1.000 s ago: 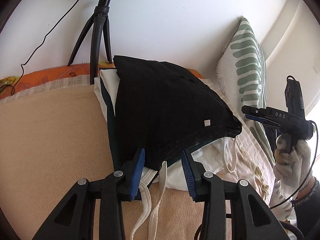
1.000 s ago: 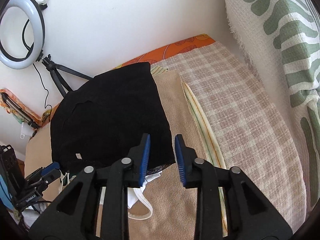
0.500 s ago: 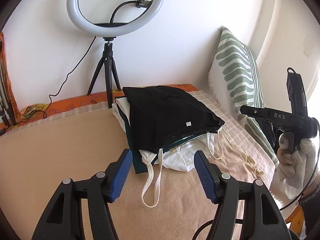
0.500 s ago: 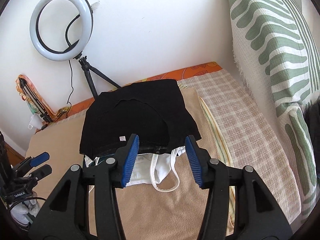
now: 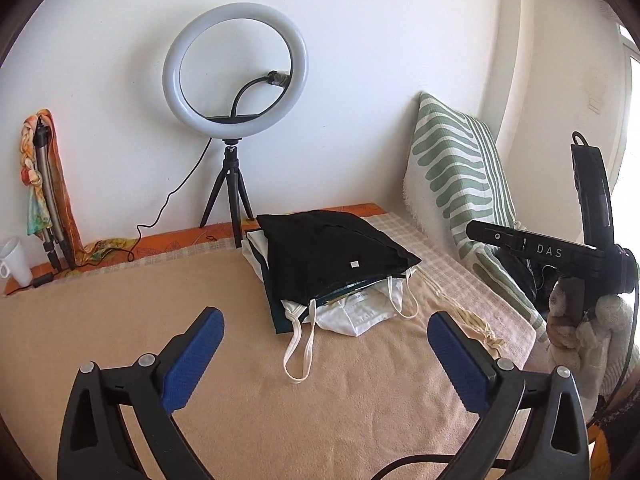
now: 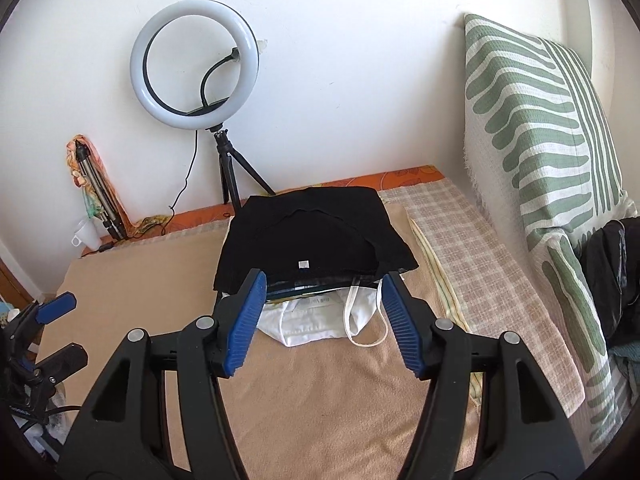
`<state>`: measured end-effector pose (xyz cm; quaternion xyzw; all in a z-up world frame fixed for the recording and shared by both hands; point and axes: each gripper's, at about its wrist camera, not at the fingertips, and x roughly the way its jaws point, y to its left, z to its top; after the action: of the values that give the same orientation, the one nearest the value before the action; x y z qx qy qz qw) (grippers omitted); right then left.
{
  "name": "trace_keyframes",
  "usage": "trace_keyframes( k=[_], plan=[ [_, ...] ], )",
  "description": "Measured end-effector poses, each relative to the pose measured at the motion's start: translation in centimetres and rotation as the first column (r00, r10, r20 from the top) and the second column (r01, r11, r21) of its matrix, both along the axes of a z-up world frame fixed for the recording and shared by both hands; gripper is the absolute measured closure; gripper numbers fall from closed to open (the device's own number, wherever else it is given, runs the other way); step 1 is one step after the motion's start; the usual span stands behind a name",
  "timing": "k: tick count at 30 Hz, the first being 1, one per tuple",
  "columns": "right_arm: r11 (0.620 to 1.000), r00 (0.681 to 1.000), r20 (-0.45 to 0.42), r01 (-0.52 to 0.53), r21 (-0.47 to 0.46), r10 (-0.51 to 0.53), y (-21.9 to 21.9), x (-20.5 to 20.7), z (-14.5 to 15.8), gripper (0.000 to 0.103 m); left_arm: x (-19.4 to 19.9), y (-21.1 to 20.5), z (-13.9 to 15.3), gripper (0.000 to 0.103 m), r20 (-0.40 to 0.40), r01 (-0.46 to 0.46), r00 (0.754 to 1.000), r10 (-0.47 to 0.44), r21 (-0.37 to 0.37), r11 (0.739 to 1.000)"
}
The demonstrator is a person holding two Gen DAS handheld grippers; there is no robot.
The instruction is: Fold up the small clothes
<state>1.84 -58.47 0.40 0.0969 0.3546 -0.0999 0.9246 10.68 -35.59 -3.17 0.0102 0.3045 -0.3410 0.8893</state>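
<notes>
A folded black garment [image 5: 332,258] [image 6: 312,240] lies on top of a stack of folded clothes on the tan blanket [image 5: 120,320]. Under it lie a dark green piece and a white garment [image 5: 360,312] [image 6: 312,320] with loose straps hanging toward me. My left gripper [image 5: 324,344] is open and empty, held back from the stack's near edge. My right gripper [image 6: 322,316] is open and empty, just short of the stack's near edge. The right gripper also shows at the right of the left wrist view [image 5: 540,248].
A ring light [image 5: 236,70] on a small tripod stands against the wall behind the stack. A green-striped pillow [image 5: 460,184] leans at the right. A white mug [image 5: 14,260] and folded tripods stand at the far left. Dark clothing [image 6: 612,272] lies by the pillow.
Both grippers have let go of the black garment, opened wide and pulled back from the stack. The black garment now rests on top of the stack.
</notes>
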Motion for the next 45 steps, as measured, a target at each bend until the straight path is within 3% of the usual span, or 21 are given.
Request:
trace_keyframes(
  k=[1,3,9,28,45],
  plan=[
    [1.000,1.000,0.011,-0.001,-0.009,0.001,0.4,-0.4,0.3,0.031,-0.3,0.3,0.2,0.000,0.002,-0.015,1.000,0.015,-0.004,1.000],
    [1.000,0.999,0.036,0.009,-0.025,-0.009,1.0,-1.4,0.9,0.013,-0.9,0.8,0.4,0.000,-0.001,-0.026,1.000,0.026,-0.011,1.000],
    [0.998,0.997,0.075,0.030,-0.064,-0.025,2.7,-3.6,1.7,0.001,-2.9,1.7,0.7,0.000,0.023,-0.027,0.999,0.027,0.014,1.000],
    [0.993,0.996,0.088,0.039,-0.107,-0.030,5.8,-5.0,1.4,0.000,-4.9,2.5,0.9,0.000,0.103,-0.110,0.990,0.097,0.134,0.985],
    [0.993,0.996,0.089,0.010,-0.118,0.000,7.1,-4.5,0.9,0.000,-5.1,2.6,1.3,0.000,0.081,-0.089,0.994,0.079,0.121,0.989]
  ],
)
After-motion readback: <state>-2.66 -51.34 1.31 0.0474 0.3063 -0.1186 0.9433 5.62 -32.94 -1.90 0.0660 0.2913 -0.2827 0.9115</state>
